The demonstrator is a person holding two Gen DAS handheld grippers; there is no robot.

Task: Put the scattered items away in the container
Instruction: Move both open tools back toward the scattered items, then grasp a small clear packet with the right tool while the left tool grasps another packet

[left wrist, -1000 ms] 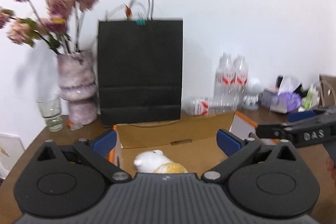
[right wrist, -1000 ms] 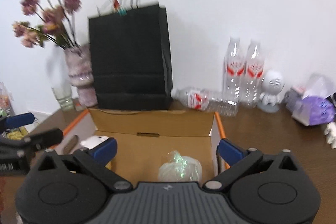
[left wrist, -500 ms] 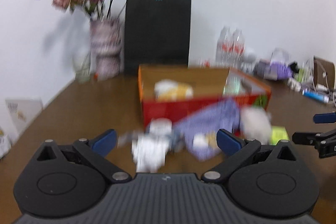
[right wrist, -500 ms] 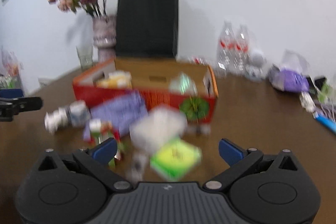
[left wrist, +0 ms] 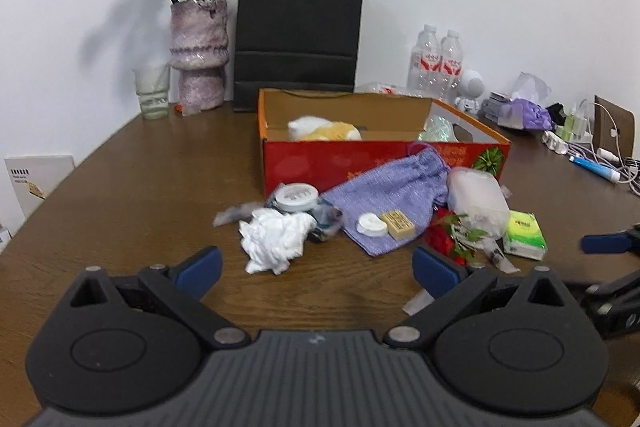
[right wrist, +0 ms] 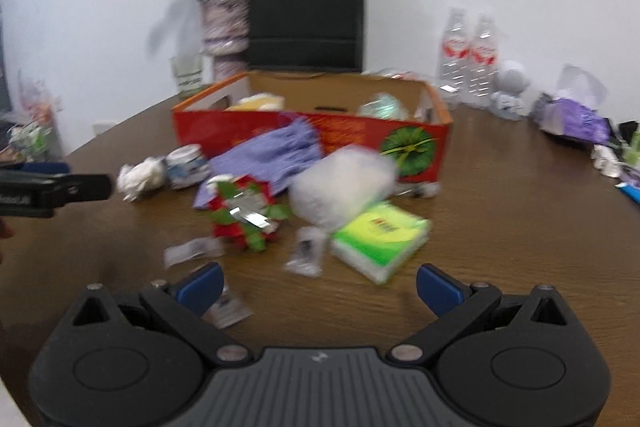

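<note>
A red cardboard box (left wrist: 320, 163) (right wrist: 256, 131) stands mid-table holding a white-and-yellow plush (left wrist: 324, 129) and a clear wrapped item (left wrist: 436, 129). In front of it lie a crumpled white tissue (left wrist: 276, 239), a tape roll (left wrist: 298, 195), a purple pouch (left wrist: 392, 195), a red flower bundle (right wrist: 244, 211), a clear plastic tub (right wrist: 340, 187) and a green tissue pack (right wrist: 380, 243). My left gripper (left wrist: 316, 267) is open and empty, short of the tissue. My right gripper (right wrist: 318, 283) is open and empty, short of the green pack.
A black paper bag (left wrist: 298, 35), a vase of dried flowers (left wrist: 198, 55), a glass (left wrist: 154, 95) and water bottles (left wrist: 438, 63) stand along the back wall. Cables and small items (left wrist: 592, 151) clutter the right. Small plastic wrappers (right wrist: 306, 255) lie near my right gripper.
Both grippers have pulled back from over the box to the near side of the table. The scattered items in front of the box have come into view.
</note>
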